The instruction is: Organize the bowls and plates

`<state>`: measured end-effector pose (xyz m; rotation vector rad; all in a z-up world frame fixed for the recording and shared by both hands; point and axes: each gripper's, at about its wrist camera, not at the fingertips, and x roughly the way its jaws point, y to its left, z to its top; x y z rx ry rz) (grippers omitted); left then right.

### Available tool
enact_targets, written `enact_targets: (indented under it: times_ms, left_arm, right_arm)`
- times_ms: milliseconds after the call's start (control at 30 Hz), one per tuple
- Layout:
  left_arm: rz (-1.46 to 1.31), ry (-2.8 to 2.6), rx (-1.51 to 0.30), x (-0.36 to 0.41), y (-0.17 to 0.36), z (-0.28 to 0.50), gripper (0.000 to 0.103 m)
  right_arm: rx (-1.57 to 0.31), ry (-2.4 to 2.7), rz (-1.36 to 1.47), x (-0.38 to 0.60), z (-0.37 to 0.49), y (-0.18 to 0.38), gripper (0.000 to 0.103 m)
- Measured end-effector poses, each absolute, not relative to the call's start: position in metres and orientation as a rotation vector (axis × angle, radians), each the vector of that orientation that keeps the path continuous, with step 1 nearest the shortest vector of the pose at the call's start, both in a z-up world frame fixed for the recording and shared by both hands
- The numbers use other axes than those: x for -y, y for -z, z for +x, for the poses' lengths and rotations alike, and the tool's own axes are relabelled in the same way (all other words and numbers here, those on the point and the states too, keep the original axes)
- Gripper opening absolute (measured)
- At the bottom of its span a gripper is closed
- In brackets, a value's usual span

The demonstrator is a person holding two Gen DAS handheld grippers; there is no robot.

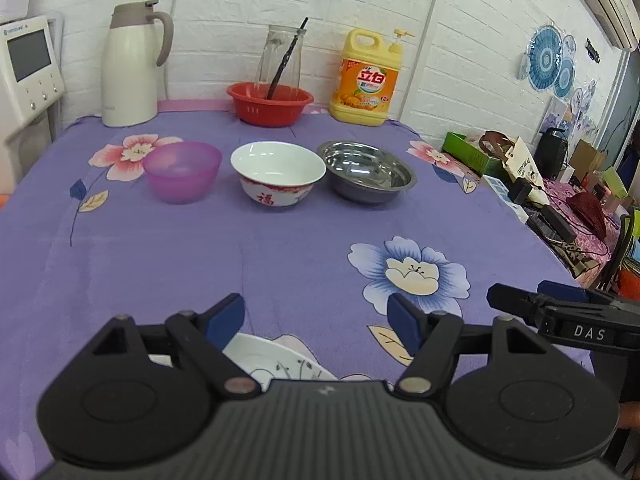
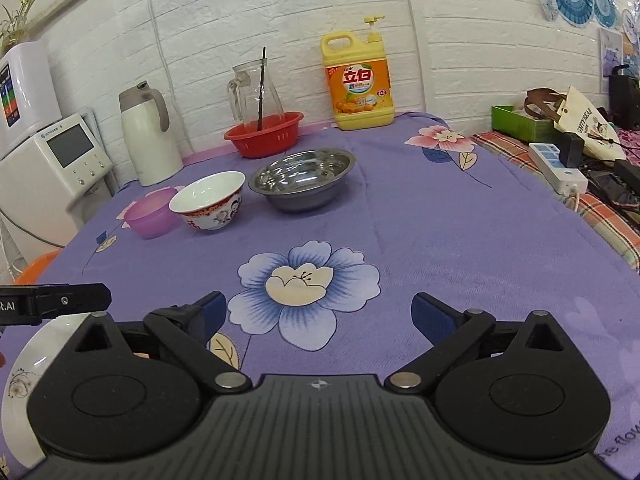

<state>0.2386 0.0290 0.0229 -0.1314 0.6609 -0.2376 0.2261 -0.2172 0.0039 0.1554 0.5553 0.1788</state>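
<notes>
white thermos jug point(image 1: 130, 68), glass pitcher point(image 1: 280, 58) in red basket point(image 1: 270, 103), yellow detergent bottle point(image 1: 366, 78), purple floral tablecloth point(image 1: 200, 248)

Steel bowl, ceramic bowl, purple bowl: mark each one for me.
steel bowl point(image 1: 368, 172), left wrist view, on its shiny inner base.
ceramic bowl point(image 1: 278, 164), left wrist view, on its white inside.
purple bowl point(image 2: 150, 216), right wrist view, on its outer wall.

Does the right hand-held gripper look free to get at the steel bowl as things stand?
Probably yes: the right hand-held gripper stands open and empty, and only bare tablecloth lies between it and the steel bowl.
</notes>
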Motion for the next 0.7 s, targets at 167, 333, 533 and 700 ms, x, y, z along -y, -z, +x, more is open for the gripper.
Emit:
enact_targets:
  times_ms: [167,333,533,700]
  left_arm:
    - [-0.119,0.228,-0.690,-0.031,-0.018,0.256,0.070]
    - [-0.128,0.232,-0.704,-0.039,-0.017,0.267,0.071]
    - [-0.146,0.222,-0.709,-0.054,-0.014,0.272,0.071]
    - [-0.156,0.191,-0.711,-0.071,-0.014,0.277,0.071]
  right_arm:
    - [-0.567,-0.192,0.083,0.217,0.261,-0.010,0.103]
    - [-0.596,-0.205,0.035,0.217,0.322,-0.024,0.103]
    - [-0.675,-0.147,-0.039,0.201,0.414,-0.028,0.103]
    - [-0.775,-0.112,-0.068,0.191,0.474,-0.014,0.103]
